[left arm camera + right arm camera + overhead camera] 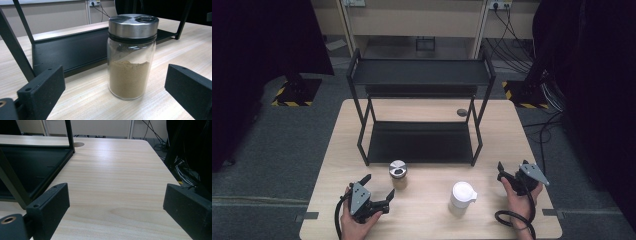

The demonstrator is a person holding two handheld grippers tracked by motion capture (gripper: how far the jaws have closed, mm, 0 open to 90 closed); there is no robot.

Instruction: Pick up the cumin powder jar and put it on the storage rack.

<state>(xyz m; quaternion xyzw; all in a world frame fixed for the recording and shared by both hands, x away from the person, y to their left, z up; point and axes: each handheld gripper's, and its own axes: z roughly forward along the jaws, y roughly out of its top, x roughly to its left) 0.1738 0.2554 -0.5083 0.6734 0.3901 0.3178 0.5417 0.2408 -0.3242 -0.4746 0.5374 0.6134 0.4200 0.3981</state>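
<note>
Pale wood bench (pixel 432 212) on grey carpet, carrying a black two-tier shelf rack (pixel 419 142) at its far half. Left to right: the left hand-held gripper (pixel 378 190), jaws spread wide and holding nothing, aimed at a glass spice jar (pixel 398 174) with a steel shaker lid; the jar, about half full of tan powder, stands upright on the bench just in front of the rack's lower shelf, between the jaws' line but untouched. Farther right stands a white lidded jar (pixel 461 198). The right hand-held gripper (pixel 506 174) hovers near the bench's right edge, also wide open and empty. Judged progress: an early approach; grasping and placing both containers remain.
</note>
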